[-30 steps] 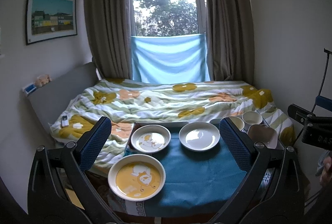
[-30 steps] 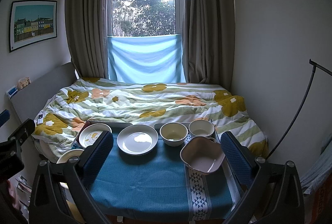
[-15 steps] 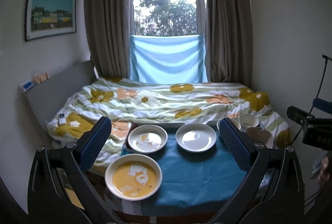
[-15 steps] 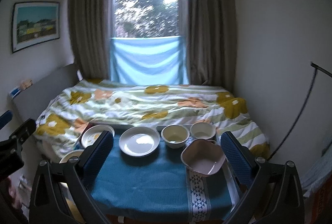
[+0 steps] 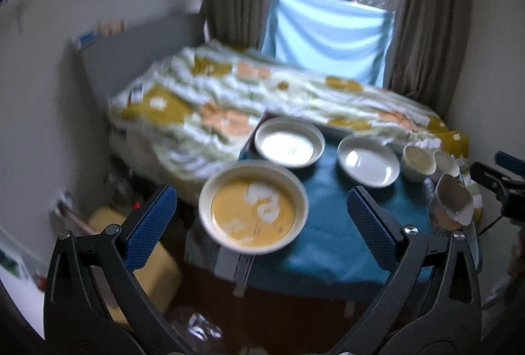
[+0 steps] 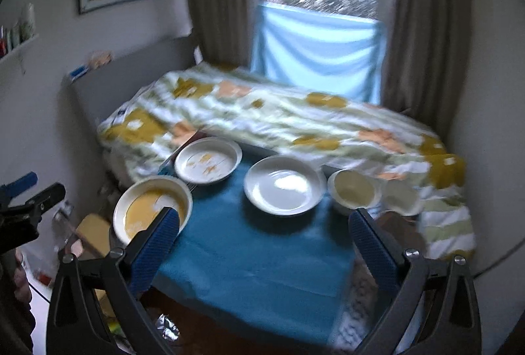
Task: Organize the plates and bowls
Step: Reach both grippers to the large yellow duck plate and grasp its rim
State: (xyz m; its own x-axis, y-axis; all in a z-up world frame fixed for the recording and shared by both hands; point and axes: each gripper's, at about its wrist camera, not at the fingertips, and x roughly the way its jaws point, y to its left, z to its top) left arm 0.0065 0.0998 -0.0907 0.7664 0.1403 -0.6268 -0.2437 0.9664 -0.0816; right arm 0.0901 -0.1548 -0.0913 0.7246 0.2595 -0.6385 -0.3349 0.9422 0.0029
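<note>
A yellow-patterned plate (image 5: 253, 207) lies at the near left corner of the teal-clothed table (image 5: 331, 243); it also shows in the right wrist view (image 6: 151, 207). Behind it lie a white plate with yellow marks (image 5: 289, 141) (image 6: 207, 159) and a plain white plate (image 5: 368, 159) (image 6: 283, 185). A cream bowl (image 5: 417, 158) (image 6: 354, 192), a second small bowl (image 5: 447, 163) and a tilted pinkish bowl (image 5: 454, 200) stand at the right. My left gripper (image 5: 261, 220) is open in front of the yellow plate. My right gripper (image 6: 262, 233) is open over the cloth.
A bed with a flowered quilt (image 5: 262, 102) lies right behind the table. A yellow box (image 5: 144, 259) stands on the floor at the table's left. The grey headboard (image 6: 115, 76) and wall are at the left; curtains and a window are at the back.
Both grippers have swung left and tilted down towards the table. The yellow-patterned plate now sits between my left fingers' line of sight. The views are blurred by motion. Both jaws stay open.
</note>
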